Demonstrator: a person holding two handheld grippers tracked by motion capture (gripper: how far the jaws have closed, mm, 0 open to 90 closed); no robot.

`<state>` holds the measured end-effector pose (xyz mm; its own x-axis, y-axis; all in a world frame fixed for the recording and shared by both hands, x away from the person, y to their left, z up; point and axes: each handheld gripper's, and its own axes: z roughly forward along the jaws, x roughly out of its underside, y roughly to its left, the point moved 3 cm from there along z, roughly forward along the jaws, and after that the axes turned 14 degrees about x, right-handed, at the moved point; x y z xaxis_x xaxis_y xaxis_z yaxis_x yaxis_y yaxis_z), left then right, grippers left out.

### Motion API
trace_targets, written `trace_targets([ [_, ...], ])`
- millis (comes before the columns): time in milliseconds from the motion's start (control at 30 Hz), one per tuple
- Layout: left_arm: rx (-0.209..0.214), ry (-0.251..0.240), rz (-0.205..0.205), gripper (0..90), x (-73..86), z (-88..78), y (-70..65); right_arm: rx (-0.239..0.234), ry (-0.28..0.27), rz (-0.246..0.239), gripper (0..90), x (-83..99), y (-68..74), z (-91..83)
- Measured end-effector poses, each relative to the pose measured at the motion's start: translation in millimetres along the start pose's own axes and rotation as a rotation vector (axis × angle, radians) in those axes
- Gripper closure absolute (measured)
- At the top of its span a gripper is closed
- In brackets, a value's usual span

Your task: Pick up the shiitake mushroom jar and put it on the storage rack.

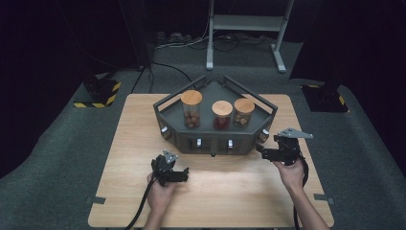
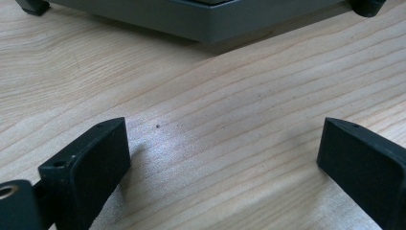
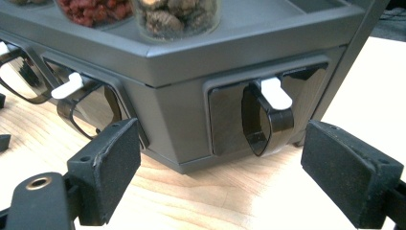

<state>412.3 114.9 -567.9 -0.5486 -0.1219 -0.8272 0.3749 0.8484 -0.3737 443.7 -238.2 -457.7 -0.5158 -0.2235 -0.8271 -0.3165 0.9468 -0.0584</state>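
Note:
A dark grey angled stand (image 1: 178,135) sits at the back middle of the wooden table (image 1: 215,191). It carries three wood-lidded glass jars: one with brown nuts (image 1: 191,109), one with red pieces (image 1: 221,115) and one with brown pieces (image 1: 243,113). Its front faces have black spouts with white levers. My right gripper (image 1: 270,151) is by the stand's right front corner. In the right gripper view it (image 3: 220,143) stands open and faces one spout (image 3: 265,120), with nothing between the pads. My left gripper (image 1: 171,170) is low over bare wood in front of the stand, open (image 2: 224,139) and holding nothing.
The stand's base edge (image 2: 206,21) lies a short way ahead of the left jaws. A second spout (image 3: 81,98) shows to the left on the neighbouring face. Bare wood spreads between the two hands. Beyond the table are grey carpet, cables and a metal frame (image 1: 244,28).

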Motion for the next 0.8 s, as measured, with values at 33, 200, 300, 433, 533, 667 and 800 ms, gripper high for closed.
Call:
trace_targets([
  [33,0.000,0.001,0.001,4.2,0.0,-0.1,0.0,-0.001,0.002,0.002,13.2,1.5,0.2,0.6],
  [200,0.000,0.001,0.000,4.1,0.0,0.0,0.0,0.001,0.011,0.009,13.2,8.7,1.1,4.0],
  [300,0.000,0.001,0.001,4.1,0.0,-0.1,0.1,0.003,0.018,0.008,13.2,13.1,2.2,6.3],
  [433,0.000,0.001,0.000,4.2,0.0,-0.1,0.0,0.009,0.032,0.005,13.2,20.5,4.4,10.3],
  [533,0.000,0.000,0.000,4.2,0.0,0.0,0.0,0.012,0.041,0.002,13.2,25.4,5.5,13.7],
  [667,0.000,0.001,0.000,4.1,0.0,0.0,0.0,0.022,0.055,-0.010,13.2,30.9,7.4,17.3],
  [800,0.000,0.000,0.000,4.2,0.0,0.0,0.0,0.027,0.064,-0.017,13.2,35.5,9.5,20.1],
])
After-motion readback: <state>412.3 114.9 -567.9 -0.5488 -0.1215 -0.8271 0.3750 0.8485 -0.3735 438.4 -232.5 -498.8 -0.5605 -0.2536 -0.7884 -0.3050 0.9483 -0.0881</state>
